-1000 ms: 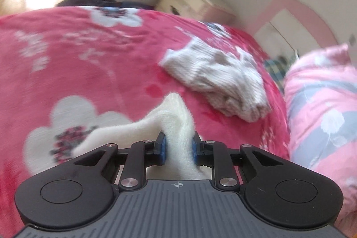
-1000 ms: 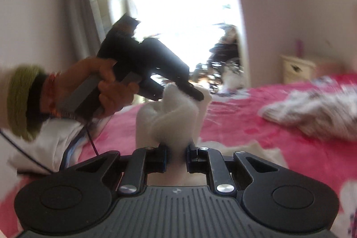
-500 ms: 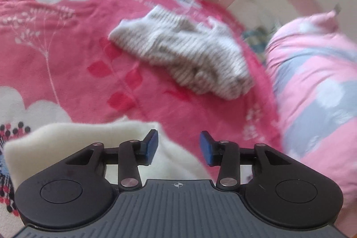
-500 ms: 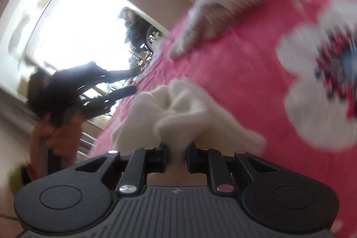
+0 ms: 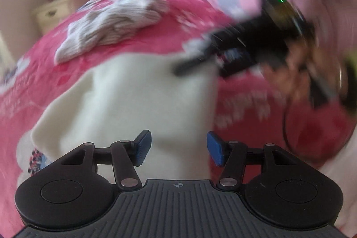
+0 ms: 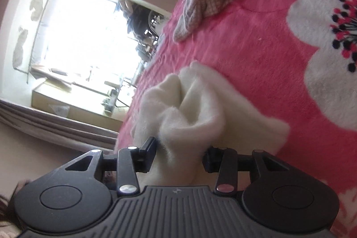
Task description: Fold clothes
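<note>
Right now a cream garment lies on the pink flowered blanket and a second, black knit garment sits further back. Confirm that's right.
One detail is wrong: the second garment is not black but a grey-beige and white knit, as the left wrist view shows. The rest holds: the cream garment lies on the pink flowered blanket, and the second sits further back.

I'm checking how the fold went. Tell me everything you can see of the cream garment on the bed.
The cream garment is soft, fuzzy fleece-like cloth, plain, lying on the pink flowered blanket. In the left wrist view it spreads fairly flat, the opening left gripper above it with nothing pinched. In the right wrist view one end stands bunched in folds between the fingers of the opening right gripper, brushing the left finger.
</note>
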`<state>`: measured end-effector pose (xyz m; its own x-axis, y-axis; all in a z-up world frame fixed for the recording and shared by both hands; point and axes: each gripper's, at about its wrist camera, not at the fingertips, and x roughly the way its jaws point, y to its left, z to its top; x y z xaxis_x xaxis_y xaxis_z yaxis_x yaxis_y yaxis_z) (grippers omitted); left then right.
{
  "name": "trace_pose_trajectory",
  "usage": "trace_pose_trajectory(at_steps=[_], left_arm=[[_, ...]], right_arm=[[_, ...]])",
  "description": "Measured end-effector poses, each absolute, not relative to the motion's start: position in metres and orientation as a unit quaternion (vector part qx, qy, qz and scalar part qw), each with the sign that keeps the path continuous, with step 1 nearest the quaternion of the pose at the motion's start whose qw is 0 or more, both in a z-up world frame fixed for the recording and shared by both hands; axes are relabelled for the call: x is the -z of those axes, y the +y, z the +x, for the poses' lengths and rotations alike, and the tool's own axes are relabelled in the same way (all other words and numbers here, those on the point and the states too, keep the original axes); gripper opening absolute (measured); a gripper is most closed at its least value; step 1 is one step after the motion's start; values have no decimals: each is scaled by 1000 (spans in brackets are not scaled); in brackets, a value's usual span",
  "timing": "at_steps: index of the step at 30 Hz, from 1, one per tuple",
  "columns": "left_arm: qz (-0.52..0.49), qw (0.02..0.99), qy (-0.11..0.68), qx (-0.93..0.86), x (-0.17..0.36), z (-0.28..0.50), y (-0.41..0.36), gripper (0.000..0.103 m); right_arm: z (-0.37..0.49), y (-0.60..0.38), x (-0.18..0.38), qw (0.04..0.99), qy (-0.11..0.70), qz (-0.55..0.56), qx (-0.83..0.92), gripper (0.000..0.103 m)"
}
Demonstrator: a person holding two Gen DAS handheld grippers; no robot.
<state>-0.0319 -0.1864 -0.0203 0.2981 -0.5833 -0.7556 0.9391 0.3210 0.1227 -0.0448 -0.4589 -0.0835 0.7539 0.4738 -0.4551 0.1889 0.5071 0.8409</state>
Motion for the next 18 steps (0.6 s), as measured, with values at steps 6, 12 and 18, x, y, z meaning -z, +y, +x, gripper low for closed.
trace_pose_trajectory(at_steps=[6, 12, 18], left_arm=[[306, 763, 263, 506, 40, -47, -201, 58], [247, 747, 302, 538, 48, -28, -206, 57], [264, 746, 282, 543, 56, -43, -207, 61]], right_arm=[[-48, -449, 55, 845, 313, 428, -78, 19], [-60, -465, 82, 846, 333, 412, -56, 19], [-77, -508, 100, 802, 353, 480, -52, 46]])
